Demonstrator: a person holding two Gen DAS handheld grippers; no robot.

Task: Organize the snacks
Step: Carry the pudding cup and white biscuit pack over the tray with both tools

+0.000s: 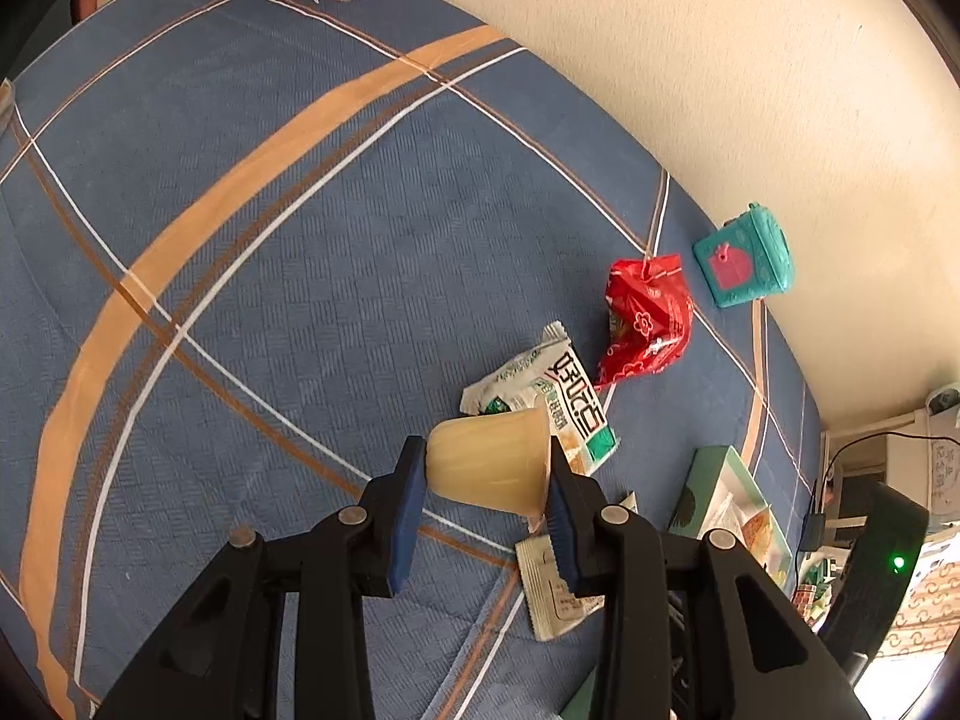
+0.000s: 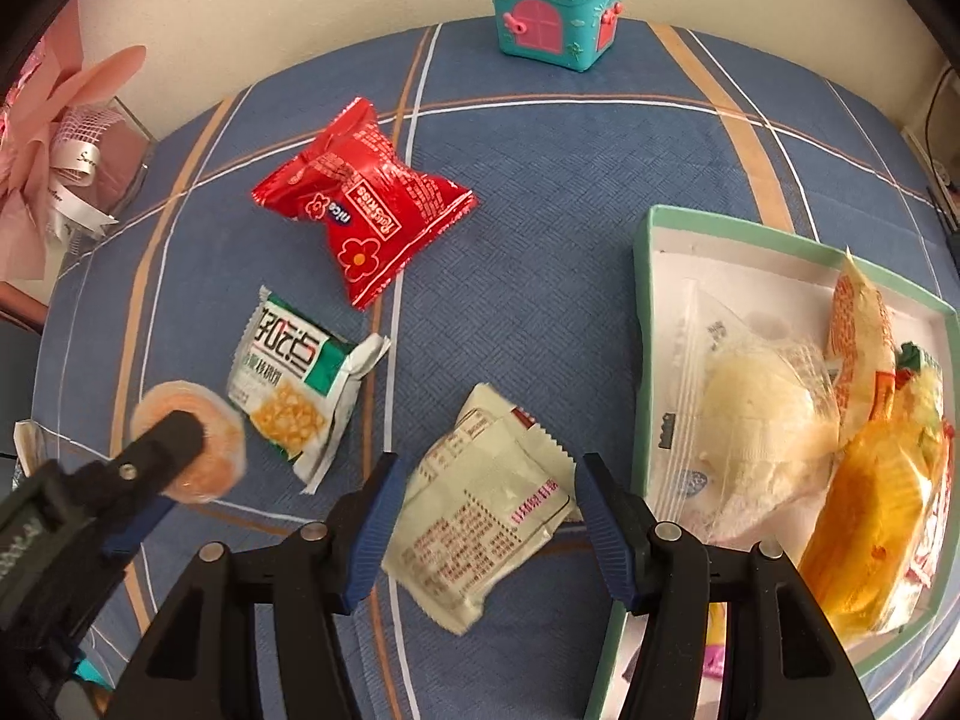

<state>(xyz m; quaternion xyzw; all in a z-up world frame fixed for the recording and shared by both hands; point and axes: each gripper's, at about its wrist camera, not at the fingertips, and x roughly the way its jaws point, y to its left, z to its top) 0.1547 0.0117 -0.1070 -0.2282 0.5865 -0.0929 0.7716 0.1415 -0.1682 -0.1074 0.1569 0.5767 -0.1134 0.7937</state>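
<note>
Left tongs (image 1: 487, 474) clamp 1 jelly cup (image 1: 489, 463) sideways above the counter (image 1: 240, 270), ready for the green box (image 2: 645, 324); right tongs (image 2: 483, 525) straddle the beige packet (image 2: 486, 510), unclosed.

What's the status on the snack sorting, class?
Left gripper shut on jelly cup. Right gripper open over beige packet. Box alongside, nothing blocking.

A yellow jelly cup (image 1: 489, 465) hangs on its side, above the desk. A red packet (image 2: 366, 207), a green-white packet (image 2: 294, 387) and a pale sachet (image 2: 480, 510) lie flat beside the green box (image 2: 645, 324), which holds several wrapped snacks.
</note>
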